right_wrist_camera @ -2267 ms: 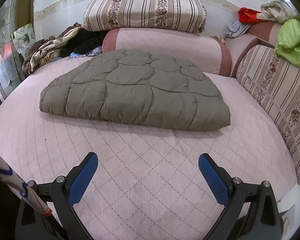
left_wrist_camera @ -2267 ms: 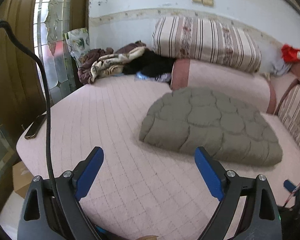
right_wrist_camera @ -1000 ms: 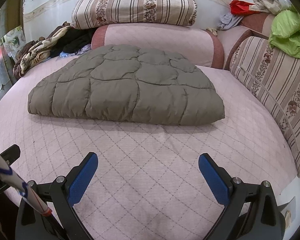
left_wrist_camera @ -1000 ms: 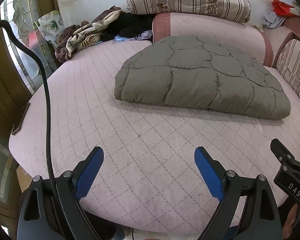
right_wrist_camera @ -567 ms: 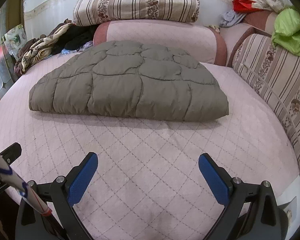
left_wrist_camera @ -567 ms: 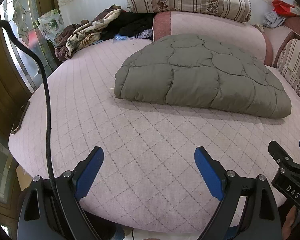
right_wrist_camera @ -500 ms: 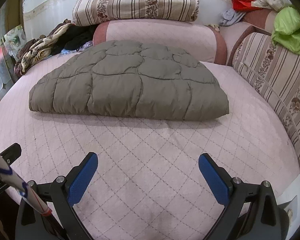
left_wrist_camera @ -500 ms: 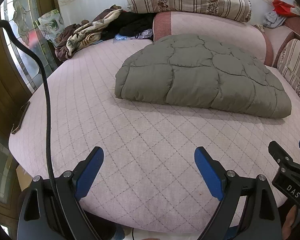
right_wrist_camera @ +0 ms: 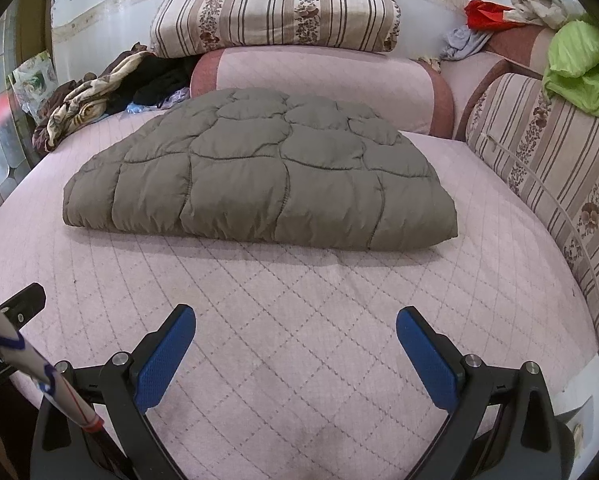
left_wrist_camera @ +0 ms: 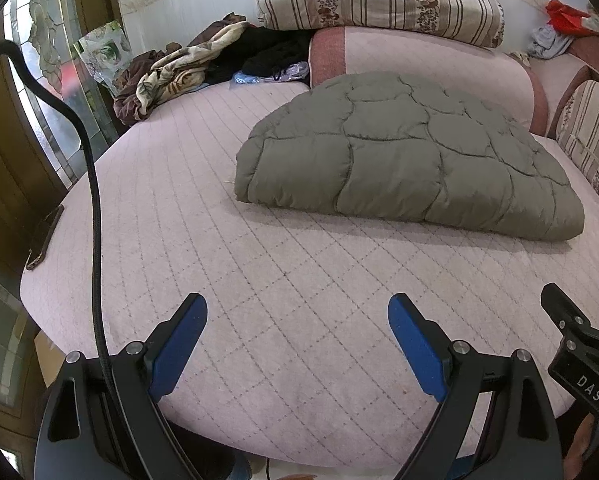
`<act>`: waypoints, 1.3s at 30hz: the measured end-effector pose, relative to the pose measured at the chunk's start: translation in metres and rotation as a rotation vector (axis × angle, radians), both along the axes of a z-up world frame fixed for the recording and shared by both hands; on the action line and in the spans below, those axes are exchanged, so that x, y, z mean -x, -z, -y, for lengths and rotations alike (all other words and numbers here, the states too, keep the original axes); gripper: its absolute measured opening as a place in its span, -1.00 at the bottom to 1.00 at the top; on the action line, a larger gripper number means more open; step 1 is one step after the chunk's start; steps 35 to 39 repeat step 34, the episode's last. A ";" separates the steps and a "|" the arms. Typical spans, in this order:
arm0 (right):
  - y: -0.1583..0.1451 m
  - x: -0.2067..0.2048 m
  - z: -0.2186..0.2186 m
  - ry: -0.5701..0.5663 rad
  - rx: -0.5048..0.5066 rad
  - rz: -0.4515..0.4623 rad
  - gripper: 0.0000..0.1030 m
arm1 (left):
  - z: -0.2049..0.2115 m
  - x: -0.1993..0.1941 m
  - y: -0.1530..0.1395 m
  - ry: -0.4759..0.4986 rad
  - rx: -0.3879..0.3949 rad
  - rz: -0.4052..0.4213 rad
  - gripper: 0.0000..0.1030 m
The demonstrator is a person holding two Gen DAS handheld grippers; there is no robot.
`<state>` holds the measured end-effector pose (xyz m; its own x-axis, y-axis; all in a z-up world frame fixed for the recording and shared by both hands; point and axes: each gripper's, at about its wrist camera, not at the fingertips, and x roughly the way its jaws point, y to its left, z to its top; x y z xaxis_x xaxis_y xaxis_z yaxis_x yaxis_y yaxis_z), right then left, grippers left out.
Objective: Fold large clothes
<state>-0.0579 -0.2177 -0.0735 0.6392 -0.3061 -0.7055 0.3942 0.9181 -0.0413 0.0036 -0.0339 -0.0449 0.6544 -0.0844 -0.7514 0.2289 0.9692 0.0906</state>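
Note:
A grey-green quilted padded garment (left_wrist_camera: 411,156) lies folded into a flat bundle on the pink quilted bed (left_wrist_camera: 259,280). It also shows in the right wrist view (right_wrist_camera: 259,180) at the middle of the bed (right_wrist_camera: 319,320). My left gripper (left_wrist_camera: 297,320) is open and empty, above the bed's near edge, well short of the garment. My right gripper (right_wrist_camera: 295,332) is open and empty, also near the front edge. The right gripper's body shows at the right edge of the left wrist view (left_wrist_camera: 579,340).
A striped pillow (right_wrist_camera: 275,8) rests on a pink bolster (right_wrist_camera: 319,76) behind the garment. A heap of clothes (left_wrist_camera: 179,72) lies at the back left. Striped cushions (right_wrist_camera: 547,168) line the right side, with a green cloth (right_wrist_camera: 579,68) on top. A phone (left_wrist_camera: 45,236) lies at the bed's left edge.
Both grippers have drawn back a little toward the bed's front edge over the last second and now hold nearly still. The garment has not moved. Both jaws stay open.

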 end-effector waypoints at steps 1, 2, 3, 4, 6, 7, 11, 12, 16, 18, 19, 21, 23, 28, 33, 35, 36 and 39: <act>-0.001 -0.001 -0.001 -0.002 -0.001 0.000 0.99 | 0.000 -0.001 -0.001 -0.003 0.001 0.001 0.77; -0.002 -0.002 -0.001 -0.005 -0.002 0.001 0.99 | -0.002 -0.002 -0.002 -0.007 0.001 0.004 0.77; -0.003 -0.002 -0.001 -0.007 -0.002 0.002 0.99 | -0.002 -0.002 -0.003 -0.010 0.001 0.007 0.77; -0.004 -0.003 -0.002 -0.010 -0.001 0.003 0.99 | -0.004 -0.003 -0.004 -0.014 0.002 0.011 0.77; -0.007 -0.005 -0.003 -0.017 0.000 0.007 0.99 | -0.006 -0.004 -0.006 -0.021 0.005 0.015 0.77; -0.008 -0.006 -0.004 -0.021 0.001 0.008 0.99 | -0.007 -0.005 -0.007 -0.023 0.008 0.016 0.77; -0.016 -0.011 -0.010 -0.041 0.018 0.019 0.99 | -0.011 -0.006 -0.010 -0.035 0.015 0.023 0.77; -0.017 -0.012 -0.011 -0.043 0.023 0.023 0.99 | -0.011 -0.007 -0.011 -0.038 0.015 0.024 0.77; -0.020 -0.014 -0.014 -0.050 0.024 0.031 0.99 | -0.013 -0.007 -0.012 -0.041 0.018 0.027 0.77; -0.020 -0.014 -0.015 -0.051 0.024 0.030 0.99 | -0.014 -0.007 -0.012 -0.044 0.019 0.028 0.77; -0.019 -0.014 -0.016 -0.052 0.026 0.029 0.99 | -0.014 -0.007 -0.012 -0.043 0.019 0.027 0.77; -0.019 -0.013 -0.016 -0.052 0.030 0.026 0.99 | -0.014 -0.007 -0.012 -0.044 0.018 0.026 0.77; -0.018 -0.014 -0.016 -0.053 0.029 0.024 0.99 | -0.013 -0.008 -0.012 -0.044 0.017 0.025 0.77; -0.017 -0.014 -0.017 -0.053 0.020 0.021 0.99 | -0.014 -0.008 -0.012 -0.045 0.024 0.024 0.77; -0.014 -0.015 -0.014 -0.046 0.005 0.012 0.99 | -0.020 -0.013 -0.011 -0.060 0.030 0.019 0.77; -0.014 -0.015 -0.013 -0.044 0.003 0.010 0.99 | -0.021 -0.013 -0.011 -0.062 0.025 0.020 0.77; -0.014 -0.015 -0.013 -0.044 0.003 0.010 0.99 | -0.021 -0.013 -0.011 -0.062 0.025 0.020 0.77; -0.014 -0.015 -0.013 -0.044 0.003 0.010 0.99 | -0.021 -0.013 -0.011 -0.062 0.025 0.020 0.77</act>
